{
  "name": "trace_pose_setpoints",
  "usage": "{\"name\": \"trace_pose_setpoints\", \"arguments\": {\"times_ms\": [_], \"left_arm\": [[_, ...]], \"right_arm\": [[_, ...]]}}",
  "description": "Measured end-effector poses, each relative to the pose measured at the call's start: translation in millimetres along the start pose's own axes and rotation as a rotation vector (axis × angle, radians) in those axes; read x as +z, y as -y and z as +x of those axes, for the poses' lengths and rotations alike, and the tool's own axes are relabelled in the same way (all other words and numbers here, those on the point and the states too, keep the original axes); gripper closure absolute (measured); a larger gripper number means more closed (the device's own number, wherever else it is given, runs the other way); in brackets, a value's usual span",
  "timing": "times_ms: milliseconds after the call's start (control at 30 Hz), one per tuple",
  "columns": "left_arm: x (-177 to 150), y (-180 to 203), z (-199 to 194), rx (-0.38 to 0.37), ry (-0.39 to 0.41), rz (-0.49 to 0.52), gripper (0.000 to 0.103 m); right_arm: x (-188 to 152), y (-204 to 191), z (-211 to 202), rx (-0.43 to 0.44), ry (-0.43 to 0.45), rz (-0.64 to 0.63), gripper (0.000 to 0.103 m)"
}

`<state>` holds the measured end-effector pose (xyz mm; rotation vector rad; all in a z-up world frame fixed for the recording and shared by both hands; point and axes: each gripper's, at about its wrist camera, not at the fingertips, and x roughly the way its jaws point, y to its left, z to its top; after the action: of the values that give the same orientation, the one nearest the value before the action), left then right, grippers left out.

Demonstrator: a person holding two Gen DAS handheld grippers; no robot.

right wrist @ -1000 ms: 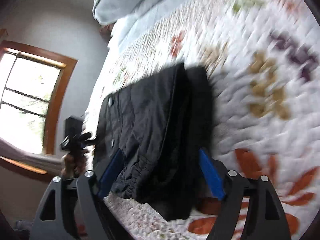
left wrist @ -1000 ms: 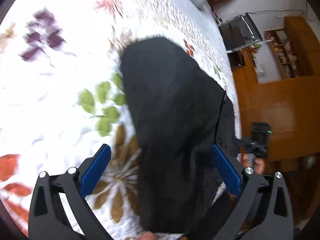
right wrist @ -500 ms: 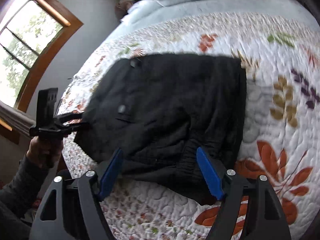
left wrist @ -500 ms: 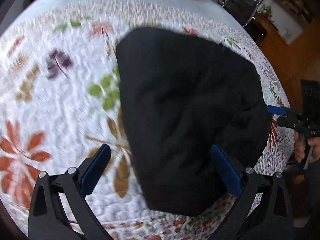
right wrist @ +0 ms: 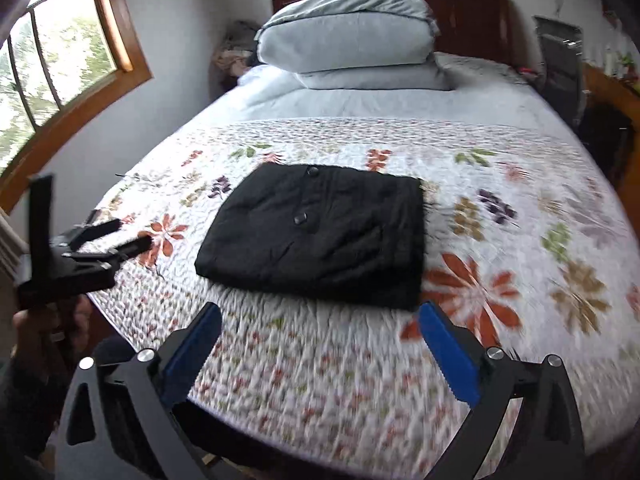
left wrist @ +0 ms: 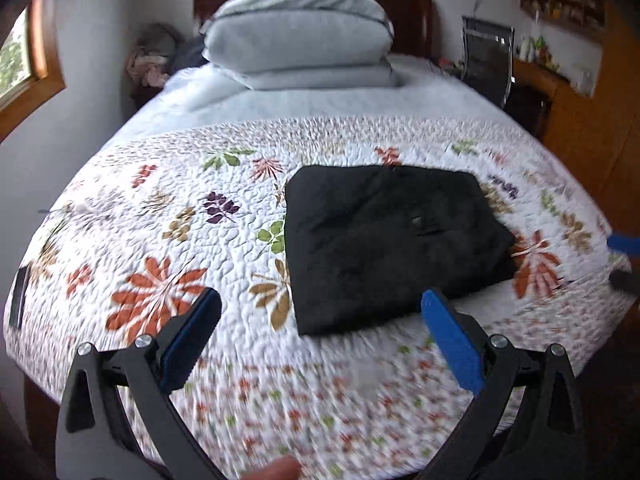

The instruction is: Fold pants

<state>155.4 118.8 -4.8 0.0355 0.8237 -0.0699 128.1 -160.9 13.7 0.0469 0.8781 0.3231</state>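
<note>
The black pants (left wrist: 392, 240) lie folded into a flat rectangle on the floral quilt (left wrist: 168, 240) of the bed; they also show in the right wrist view (right wrist: 320, 236). My left gripper (left wrist: 320, 340) is open and empty, held back off the near edge of the bed, apart from the pants. My right gripper (right wrist: 316, 344) is open and empty, also back from the near edge. The left gripper shows at the left of the right wrist view (right wrist: 108, 240), open.
A folded grey duvet and pillow (left wrist: 300, 48) are stacked at the head of the bed. A window (right wrist: 60, 60) is on the left wall. A dark chair (left wrist: 486, 56) and wooden furniture (left wrist: 580, 120) stand at the right.
Both grippers have pulled up and back from the pants to beyond the bed's near edge. The pants stay folded on the quilt.
</note>
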Motion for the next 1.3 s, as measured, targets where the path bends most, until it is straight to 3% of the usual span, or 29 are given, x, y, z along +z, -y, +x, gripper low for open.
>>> {"name": "trace_pose_setpoints", "arguments": {"times_ms": [100, 200, 300, 500, 767, 967, 1300], "left_arm": [[-10.1, 8.0, -41.8, 0.051, 0.041, -0.02, 0.003], [-21.3, 18.5, -74.3, 0.048, 0.049, -0.016, 0.003], [-28.8, 33.7, -100.0, 0.126, 0.077, 0.019, 0.003], [-41.8, 50.3, -147.2, 0.082, 0.126, 0.028, 0.003], [-54.1, 46.7, -176.0, 0.059, 0.14, -0.044, 0.003], [-63.4, 40.4, -189.1, 0.09, 0.173, -0.06, 0.003], [-58.8, 42.5, -175.9, 0.093, 0.194, -0.023, 0.003]], "right_arm": [[-18.6, -15.2, -32.3, -0.089, 0.045, 0.035, 0.004], [-34.5, -21.6, -62.9, -0.09, 0.088, 0.087, 0.004], [-44.5, -32.0, -88.7, -0.122, 0.146, 0.05, 0.004], [-55.0, -43.7, -122.2, -0.119, 0.197, 0.019, 0.004], [-68.4, -64.7, -137.3, -0.111, 0.195, -0.024, 0.004], [-77.8, -78.0, -150.7, -0.102, 0.218, -0.046, 0.004], [-71.7, -81.7, -154.4, -0.129, 0.253, -0.055, 0.004]]}}
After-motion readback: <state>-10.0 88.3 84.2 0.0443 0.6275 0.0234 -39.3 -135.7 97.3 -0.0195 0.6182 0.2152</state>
